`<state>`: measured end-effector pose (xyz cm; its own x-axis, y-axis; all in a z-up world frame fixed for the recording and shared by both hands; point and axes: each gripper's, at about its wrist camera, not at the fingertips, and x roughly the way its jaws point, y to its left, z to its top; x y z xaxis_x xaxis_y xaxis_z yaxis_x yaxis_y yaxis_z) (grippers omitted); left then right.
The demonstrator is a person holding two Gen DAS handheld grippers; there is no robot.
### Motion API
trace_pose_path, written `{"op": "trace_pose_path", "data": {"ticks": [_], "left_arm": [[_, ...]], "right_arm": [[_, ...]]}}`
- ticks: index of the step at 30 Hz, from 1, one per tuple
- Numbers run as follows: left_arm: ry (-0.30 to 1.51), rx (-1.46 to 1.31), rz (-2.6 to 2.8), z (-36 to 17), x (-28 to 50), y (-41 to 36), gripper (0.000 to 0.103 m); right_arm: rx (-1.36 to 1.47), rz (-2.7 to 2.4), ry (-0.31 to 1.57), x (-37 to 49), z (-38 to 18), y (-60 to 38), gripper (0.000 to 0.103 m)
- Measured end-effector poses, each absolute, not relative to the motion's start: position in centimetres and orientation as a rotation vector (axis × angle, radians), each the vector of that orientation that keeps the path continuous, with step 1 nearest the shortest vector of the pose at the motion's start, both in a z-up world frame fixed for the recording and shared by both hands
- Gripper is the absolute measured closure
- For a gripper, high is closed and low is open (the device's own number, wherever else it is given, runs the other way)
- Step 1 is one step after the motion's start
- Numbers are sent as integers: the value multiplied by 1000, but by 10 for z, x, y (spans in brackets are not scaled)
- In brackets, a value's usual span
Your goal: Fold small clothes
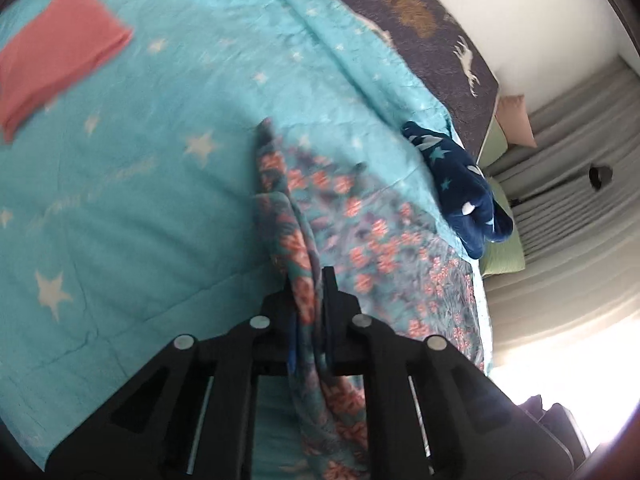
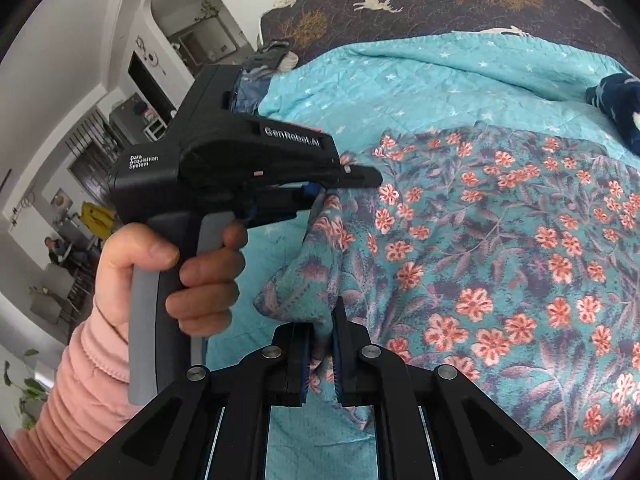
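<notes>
A teal floral garment (image 2: 500,248) with coral flowers lies spread on the turquoise star blanket (image 2: 420,80). My left gripper (image 1: 307,280) is shut on a bunched edge of the floral garment (image 1: 360,220), which runs between its jaws. The left gripper also shows in the right wrist view (image 2: 352,178), gripping the garment's left edge. My right gripper (image 2: 322,320) is shut on a lifted fold of the same edge, nearer the camera. A folded pink cloth (image 1: 60,76) lies on the blanket at the far left.
A dark blue star-patterned cloth (image 1: 460,184) sits at the bed's edge and shows in the right wrist view (image 2: 620,104). A dark deer-print mattress (image 2: 440,4) lies beyond the blanket. Grey curtains (image 1: 568,200) hang beside the bed.
</notes>
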<state>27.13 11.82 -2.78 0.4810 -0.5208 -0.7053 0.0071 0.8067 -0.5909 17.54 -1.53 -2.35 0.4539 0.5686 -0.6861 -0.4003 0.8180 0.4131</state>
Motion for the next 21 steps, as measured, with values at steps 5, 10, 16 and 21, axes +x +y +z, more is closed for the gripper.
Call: {"op": "trace_pose_path", "data": {"ticks": [5, 10, 16, 21], "left_arm": [[970, -467, -401, 13, 269, 82, 93], [953, -401, -479, 40, 271, 30, 94], [942, -320, -592, 55, 275, -49, 94], [977, -257, -691, 48, 280, -125, 94]], "right_arm": [[252, 595, 865, 164, -6, -37, 95], [281, 544, 786, 143, 12, -71, 95], [357, 448, 710, 123, 26, -135, 95], [409, 330, 663, 105, 26, -197, 95]]}}
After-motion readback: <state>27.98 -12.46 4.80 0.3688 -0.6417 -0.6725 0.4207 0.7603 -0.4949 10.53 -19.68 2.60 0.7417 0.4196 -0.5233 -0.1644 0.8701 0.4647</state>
